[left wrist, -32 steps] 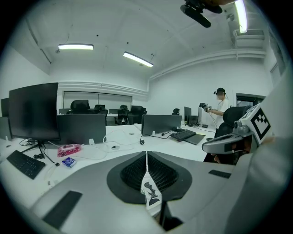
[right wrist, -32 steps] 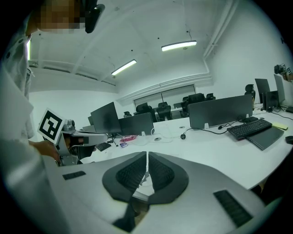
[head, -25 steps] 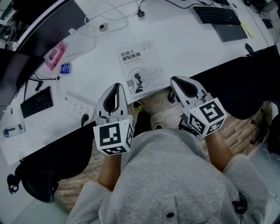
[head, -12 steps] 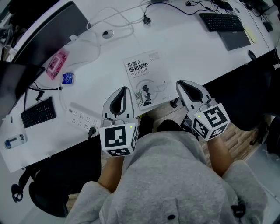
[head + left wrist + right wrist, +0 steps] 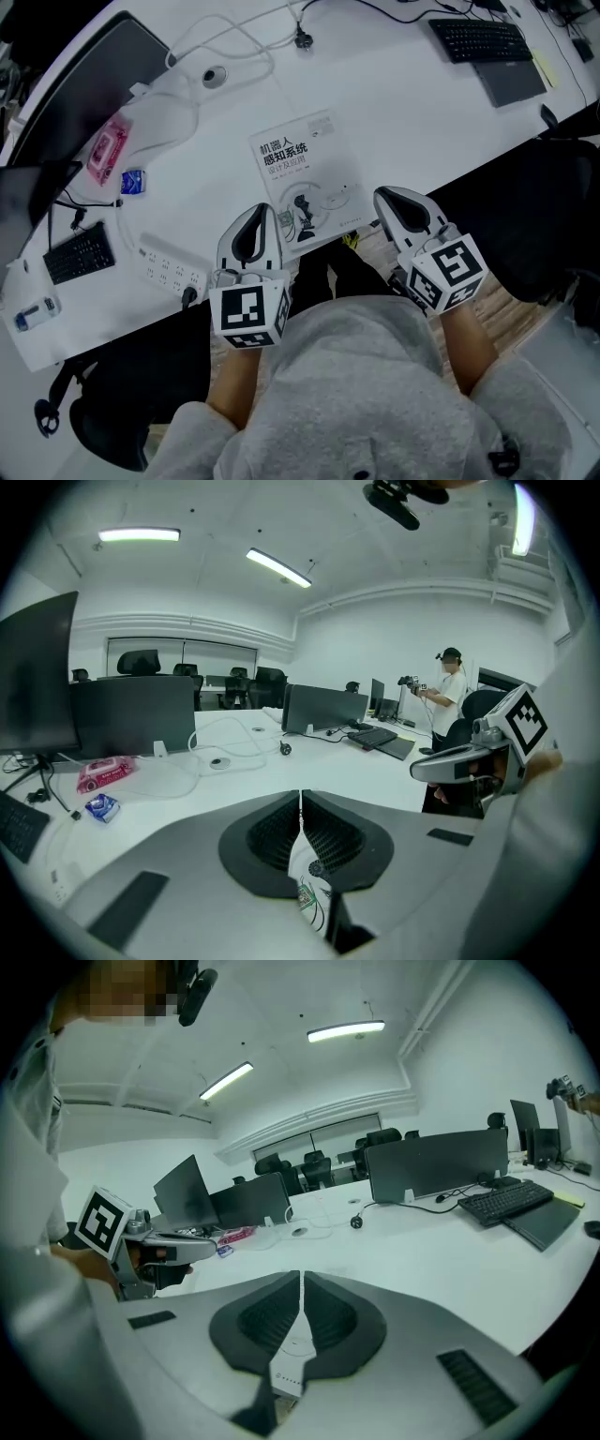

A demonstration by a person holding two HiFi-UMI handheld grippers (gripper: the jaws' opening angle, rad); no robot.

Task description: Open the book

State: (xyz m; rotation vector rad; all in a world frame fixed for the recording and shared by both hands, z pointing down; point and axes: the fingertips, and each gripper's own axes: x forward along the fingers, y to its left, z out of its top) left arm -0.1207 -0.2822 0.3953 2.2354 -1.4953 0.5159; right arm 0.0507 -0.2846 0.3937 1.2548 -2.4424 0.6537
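I've got bare desk (image 5: 422, 122) right of the book (image 5: 305, 178) and beyond it (a wide clear stretch). On the left, a power strip (image 5: 171, 267) lies just beside my left gripper (image 5: 258, 210), cramping any sideways pass; a cable plug (image 5: 302, 37) lies well beyond.

Cool, even light falls from ceiling strip lights (image 5: 278, 566), which burn out to plain white in both gripper views. In the head view the white surface (image 5: 412, 112) is bright, almost washed out, with only faint shadows; under the surface it is dim. The book (image 5: 305, 178) on the surface reads sharp. Both gripper views bow straight lines and blacken at the corners.
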